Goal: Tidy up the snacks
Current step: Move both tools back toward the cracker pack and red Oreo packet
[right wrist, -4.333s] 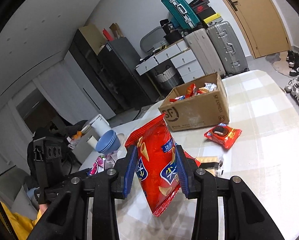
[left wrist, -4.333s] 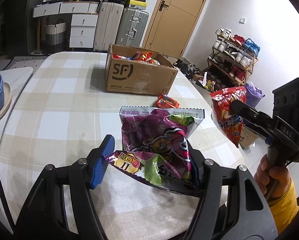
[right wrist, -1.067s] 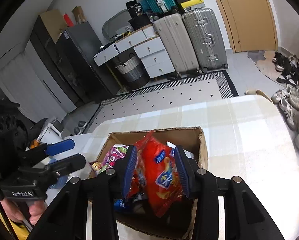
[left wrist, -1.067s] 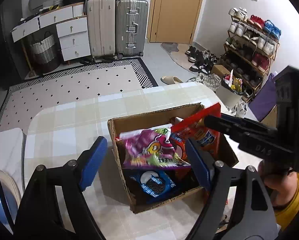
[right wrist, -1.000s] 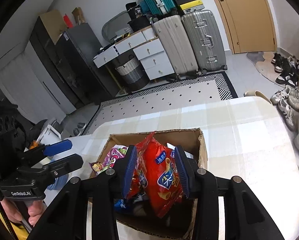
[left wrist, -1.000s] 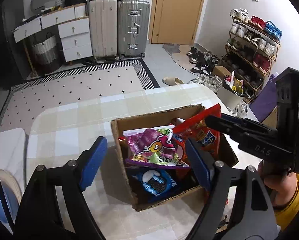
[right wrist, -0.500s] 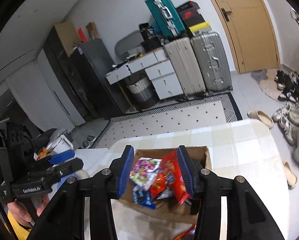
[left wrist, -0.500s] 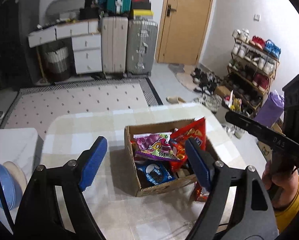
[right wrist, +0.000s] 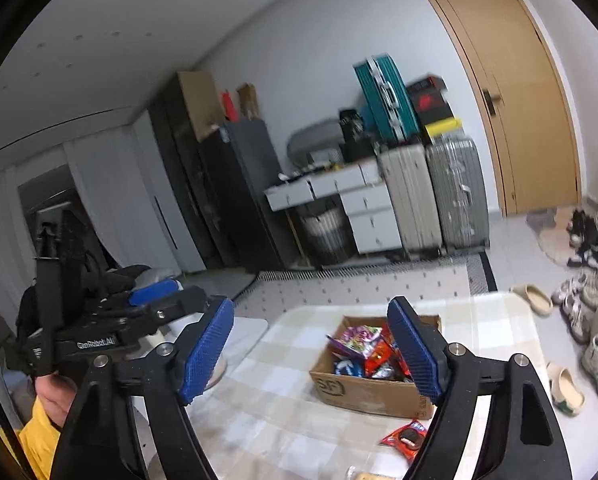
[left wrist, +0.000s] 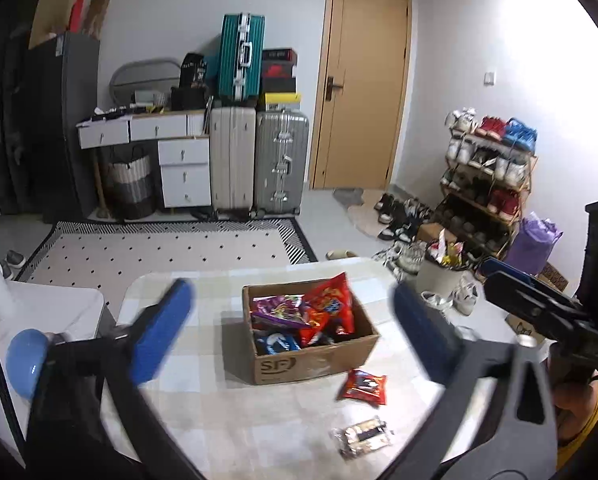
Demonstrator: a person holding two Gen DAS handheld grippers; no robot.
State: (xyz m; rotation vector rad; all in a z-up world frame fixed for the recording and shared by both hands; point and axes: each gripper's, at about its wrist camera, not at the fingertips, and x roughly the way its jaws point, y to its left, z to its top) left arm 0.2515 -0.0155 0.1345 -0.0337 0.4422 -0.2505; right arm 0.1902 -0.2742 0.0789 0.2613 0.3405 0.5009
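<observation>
Blurry clear packet [left wrist: 361, 437], left view only

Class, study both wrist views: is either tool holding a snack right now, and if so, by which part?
Nothing is held. The left tool and right tool both stand open and empty, their jaws having just opened; the snack bags lie in the cardboard box.

Residential room in a home: upright suitcases [left wrist: 259, 164] beside a white drawer unit [left wrist: 185, 172], a loaded shoe rack [left wrist: 487, 176], patterned rug [left wrist: 159, 246], wooden door [left wrist: 363, 92].
</observation>
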